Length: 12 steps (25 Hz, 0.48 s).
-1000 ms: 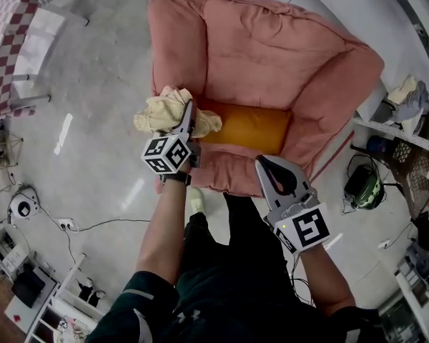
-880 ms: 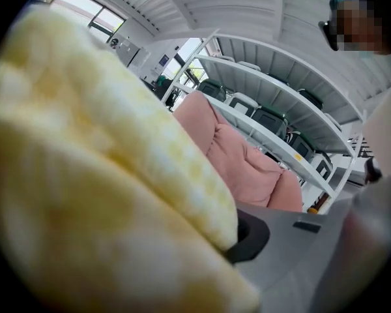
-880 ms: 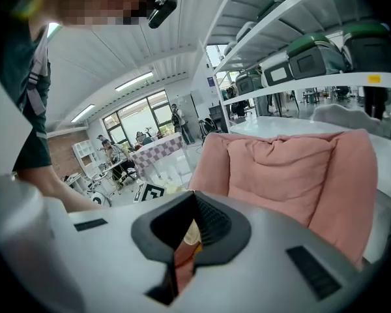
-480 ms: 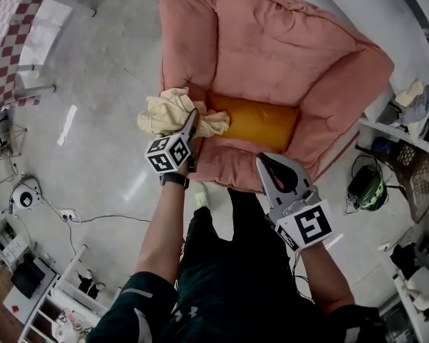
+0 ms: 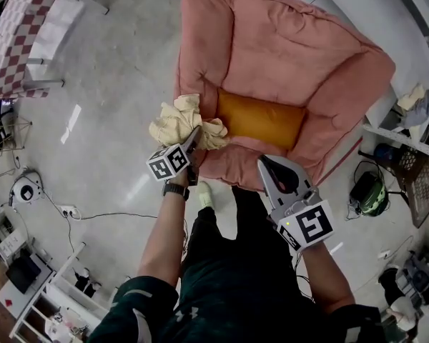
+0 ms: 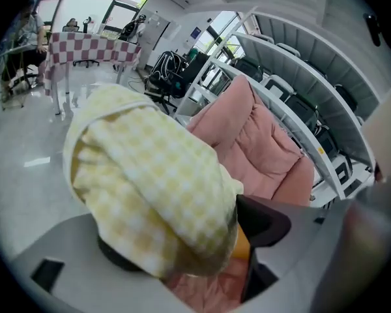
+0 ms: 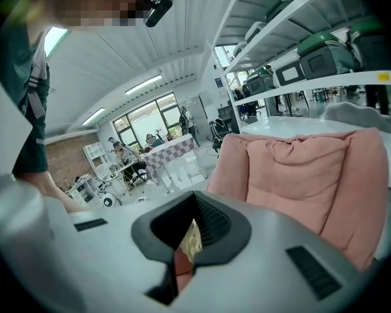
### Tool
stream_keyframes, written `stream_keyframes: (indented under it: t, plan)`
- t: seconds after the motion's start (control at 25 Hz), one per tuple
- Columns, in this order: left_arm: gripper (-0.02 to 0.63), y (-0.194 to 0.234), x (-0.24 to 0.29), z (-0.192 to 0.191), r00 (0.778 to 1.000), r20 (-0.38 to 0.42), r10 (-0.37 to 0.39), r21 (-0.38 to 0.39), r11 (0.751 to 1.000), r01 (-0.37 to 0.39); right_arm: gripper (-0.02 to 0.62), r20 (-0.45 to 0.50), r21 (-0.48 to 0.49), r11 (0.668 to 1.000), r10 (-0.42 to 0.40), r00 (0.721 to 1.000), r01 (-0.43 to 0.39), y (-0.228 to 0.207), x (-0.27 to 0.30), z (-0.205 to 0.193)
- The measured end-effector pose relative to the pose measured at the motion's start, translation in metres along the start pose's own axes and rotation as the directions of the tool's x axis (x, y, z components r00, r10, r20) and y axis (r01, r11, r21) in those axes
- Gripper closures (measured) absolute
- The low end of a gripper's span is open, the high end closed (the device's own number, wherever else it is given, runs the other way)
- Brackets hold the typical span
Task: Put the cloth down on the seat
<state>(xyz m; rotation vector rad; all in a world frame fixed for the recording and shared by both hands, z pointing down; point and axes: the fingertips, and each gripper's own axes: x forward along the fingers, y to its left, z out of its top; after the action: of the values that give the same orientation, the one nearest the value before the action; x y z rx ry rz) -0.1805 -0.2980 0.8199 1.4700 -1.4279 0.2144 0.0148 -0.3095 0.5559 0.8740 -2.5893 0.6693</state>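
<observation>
We see bright, even light, glare streaking the glossy grey floor (image 5: 70, 123) at left. Our gripper views bulge, dark-cornered, the yellow checked cloth (image 6: 150, 175) blurred.

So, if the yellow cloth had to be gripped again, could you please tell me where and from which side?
Take the cloth by its bunched fold nearest the person, coming from the armchair's front as the left gripper does. The cloth is crumpled into thick ridges there, easy to pinch. Its jaws have just been opening, with the cloth between them.

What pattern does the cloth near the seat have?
The cloth is a pale yellow-and-white check, clearest in the left gripper view.
</observation>
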Motion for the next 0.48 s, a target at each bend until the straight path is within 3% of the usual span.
stream_keyframes:
  t: [0.24,0.48]
  plan:
    - [0.169,0.022,-0.008,-0.034,0.993,-0.115,0.027,-0.018,0.999,-0.029,0.592,0.003,0.000,1.000,0.016,1.000,-0.016,0.024,-0.002,-0.004]
    - [0.153,0.043,-0.027,-0.040,0.990,-0.117,0.076,-0.017,0.997,-0.078,0.592,0.001,-0.005,0.999,0.033,0.999,-0.033,0.047,-0.003,-0.010]
